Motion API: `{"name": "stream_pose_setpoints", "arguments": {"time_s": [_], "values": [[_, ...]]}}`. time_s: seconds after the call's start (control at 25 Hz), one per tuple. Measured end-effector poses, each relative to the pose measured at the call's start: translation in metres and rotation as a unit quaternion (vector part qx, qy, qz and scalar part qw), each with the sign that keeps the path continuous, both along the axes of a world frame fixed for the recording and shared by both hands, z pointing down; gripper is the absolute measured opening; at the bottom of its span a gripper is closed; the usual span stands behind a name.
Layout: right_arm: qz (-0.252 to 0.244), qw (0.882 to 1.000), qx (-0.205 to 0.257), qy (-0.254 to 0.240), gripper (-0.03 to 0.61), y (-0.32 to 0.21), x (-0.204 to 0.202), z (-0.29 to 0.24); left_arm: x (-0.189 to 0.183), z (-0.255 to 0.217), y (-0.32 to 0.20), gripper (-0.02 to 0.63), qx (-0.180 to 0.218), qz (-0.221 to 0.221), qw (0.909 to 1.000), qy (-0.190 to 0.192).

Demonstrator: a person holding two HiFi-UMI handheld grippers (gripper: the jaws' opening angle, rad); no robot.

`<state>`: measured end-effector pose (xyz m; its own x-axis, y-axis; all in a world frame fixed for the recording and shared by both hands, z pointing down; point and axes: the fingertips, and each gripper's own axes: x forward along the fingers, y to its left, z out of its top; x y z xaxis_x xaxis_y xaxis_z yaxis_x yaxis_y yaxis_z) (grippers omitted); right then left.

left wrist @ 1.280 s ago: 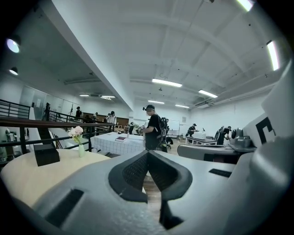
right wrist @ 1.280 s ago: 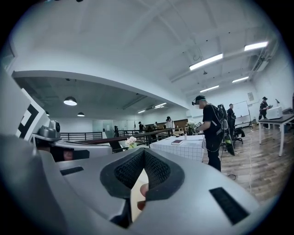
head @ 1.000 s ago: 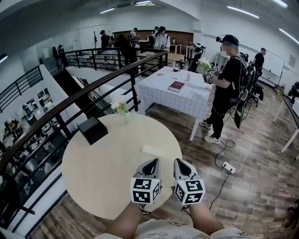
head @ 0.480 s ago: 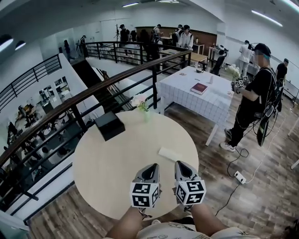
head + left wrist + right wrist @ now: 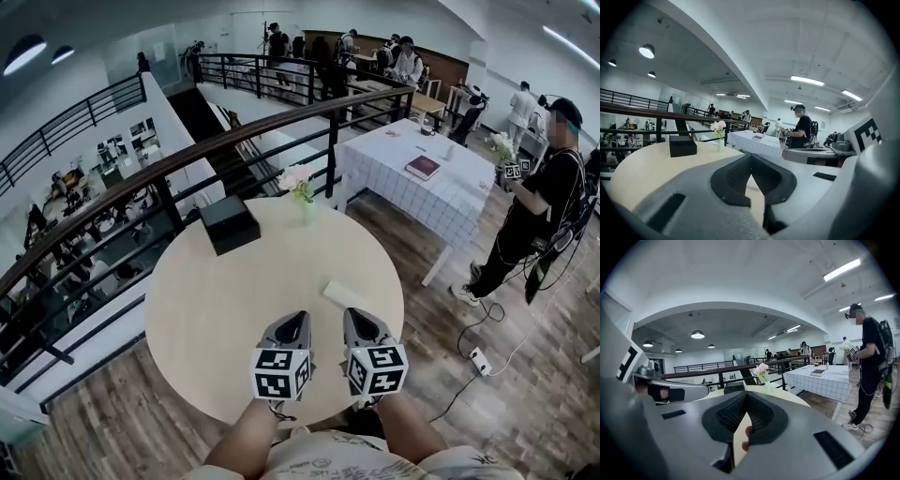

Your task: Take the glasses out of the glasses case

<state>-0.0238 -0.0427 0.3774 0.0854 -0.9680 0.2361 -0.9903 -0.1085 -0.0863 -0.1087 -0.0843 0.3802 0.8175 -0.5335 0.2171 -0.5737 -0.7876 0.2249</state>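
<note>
A black box-shaped case (image 5: 230, 225) lies closed at the far left of the round beige table (image 5: 206, 319); it also shows as the case (image 5: 682, 145) and the case (image 5: 734, 386). A pale flat piece (image 5: 345, 295) lies on the table just beyond my right gripper. My left gripper (image 5: 294, 322) and right gripper (image 5: 355, 318) hover side by side over the table's near edge, pointing across it. Both are shut with nothing between the jaws, as seen at the left gripper (image 5: 751, 157) and the right gripper (image 5: 746, 394). No glasses are in view.
A small vase of pale flowers (image 5: 302, 187) stands at the table's far edge by the black railing (image 5: 169, 173). Beyond it are a white-clothed table (image 5: 441, 192) with a red book (image 5: 423, 168) and a standing person (image 5: 544, 197). A power strip (image 5: 478, 360) lies on the wooden floor.
Both grippers have moved together across the table's near side and dipped a little. The head view has swung, so the table and railing sit more to the centre. Jaws stay shut.
</note>
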Motion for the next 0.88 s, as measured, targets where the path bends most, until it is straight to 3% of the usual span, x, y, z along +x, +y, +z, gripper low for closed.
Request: {"name": "stream_pose_setpoints", "arguments": {"time_s": [0.12,0.52,0.72,0.88], "values": [[-0.003,1.000,-0.010,-0.002,0.009,-0.002,0.019,0.011,0.014,0.011,0.000,0.014,-0.009,-0.008,0.9999,-0.010],[-0.067,0.991,-0.070,0.092,0.009,-0.023,0.075,0.051,0.055,0.043,-0.007,0.014,-0.042,-0.063,0.9966,-0.035],[-0.094,0.986,-0.096,0.099,0.009,-0.032,0.095,0.074,0.067,0.062,-0.011,0.014,-0.060,-0.091,0.9930,-0.046],[-0.135,0.977,-0.125,0.104,0.009,-0.041,0.111,0.103,0.085,0.080,-0.016,0.014,-0.059,-0.116,0.9882,-0.081]]}}
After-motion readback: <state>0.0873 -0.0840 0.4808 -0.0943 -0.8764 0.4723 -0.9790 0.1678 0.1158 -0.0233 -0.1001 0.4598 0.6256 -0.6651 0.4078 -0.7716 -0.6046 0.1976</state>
